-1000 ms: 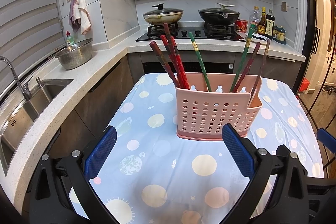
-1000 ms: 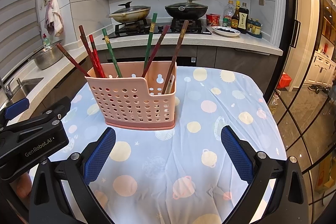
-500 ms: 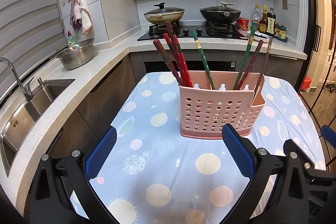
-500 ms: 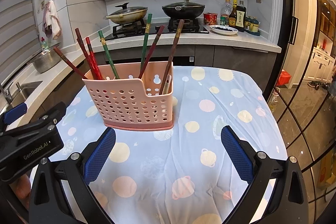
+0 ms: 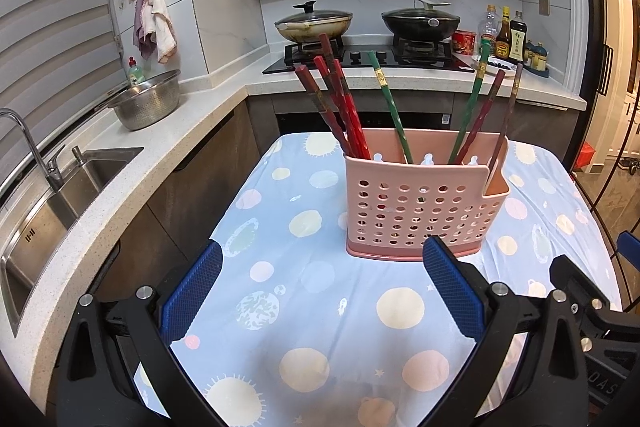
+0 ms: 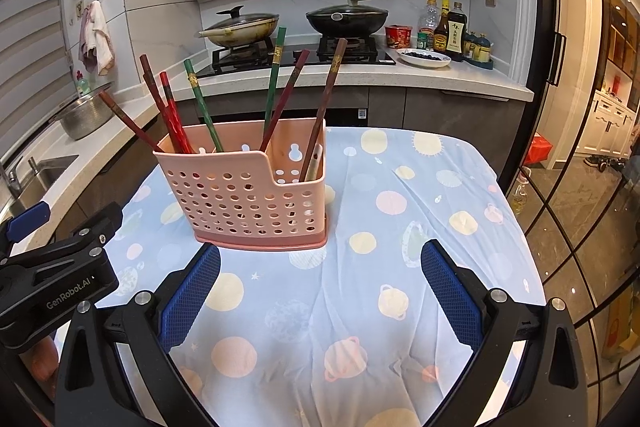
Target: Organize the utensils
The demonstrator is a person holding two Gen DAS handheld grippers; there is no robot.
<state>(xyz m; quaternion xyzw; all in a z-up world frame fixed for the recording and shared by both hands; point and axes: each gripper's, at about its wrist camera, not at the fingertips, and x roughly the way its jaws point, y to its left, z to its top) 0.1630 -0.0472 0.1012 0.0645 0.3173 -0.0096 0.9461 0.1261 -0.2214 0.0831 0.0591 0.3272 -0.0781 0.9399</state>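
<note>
A pink perforated utensil basket (image 5: pixel 424 207) (image 6: pixel 248 195) stands on a table with a blue polka-dot cloth (image 5: pixel 320 307) (image 6: pixel 320 307). Several red, green and brown chopsticks (image 5: pixel 344 111) (image 6: pixel 276 79) stand upright in it. A white utensil (image 6: pixel 316 159) leans in its right compartment. My left gripper (image 5: pixel 324 291) is open and empty, in front of the basket. My right gripper (image 6: pixel 320 287) is open and empty, also in front of it. The left gripper's body (image 6: pixel 52 279) shows at the left of the right wrist view.
A counter with a sink (image 5: pixel 44 203) and a steel colander (image 5: pixel 146 103) runs along the left. Behind the table is a stove with two lidded pans (image 5: pixel 314 23) (image 5: pixel 420 21) and bottles (image 5: pixel 508 39). A glass door (image 6: pixel 580 147) is at the right.
Both grippers have drawn back slightly from the basket; the basket and chopsticks have not moved. Both stay open and empty.
</note>
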